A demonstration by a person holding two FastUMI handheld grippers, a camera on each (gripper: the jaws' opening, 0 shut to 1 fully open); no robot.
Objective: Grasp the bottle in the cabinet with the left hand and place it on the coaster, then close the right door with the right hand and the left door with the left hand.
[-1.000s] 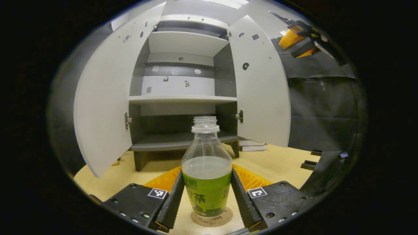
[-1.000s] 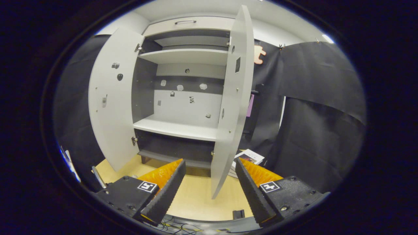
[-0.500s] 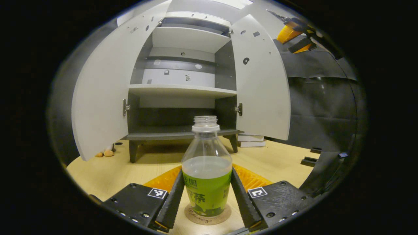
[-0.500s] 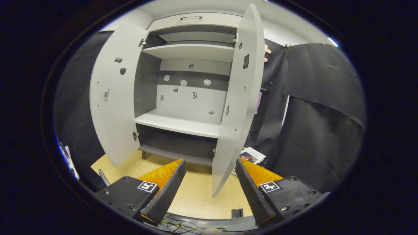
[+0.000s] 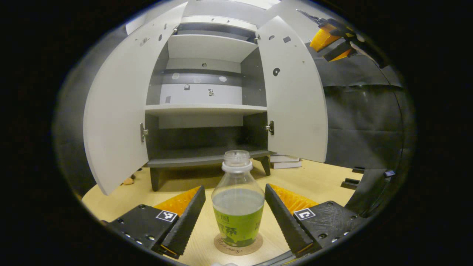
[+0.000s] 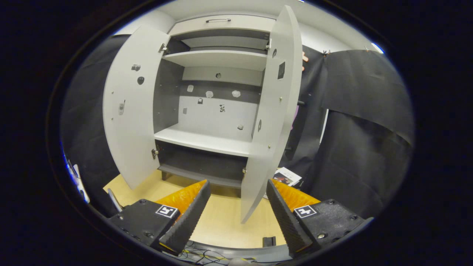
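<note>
Currently the bottle [image 5: 238, 207] stood upright on the round coaster [image 5: 238, 244], near the front of the worktop [image 5: 314, 181], long axis vertical, open neck pointing up. No cap was on it. The left claw [image 5: 236, 218] was spread wide, one finger on each side of the bottle, with a clear gap to both; it held nothing. Bottle placement judged done.

Handling notes: thin clear plastic, about half full of pale liquid, so probably light to moderate in weight and bottom-heavy. The wall would likely dent under a hard squeeze, and with no cap any tilt risks a spill. Best hold judged to be the labelled lower body, below the shoulder, where the sides run straight.

The cabinet [image 5: 207, 111] stood at the far side with both doors swung open, its shelves bare as far as could be seen. The right claw [image 6: 236, 216] was also wide open and empty, lined up near the free edge of the right door [image 6: 271, 122]; whether a finger touched the door could not be told from this angle. The left door [image 5: 118, 107] was not yet closed.
</note>
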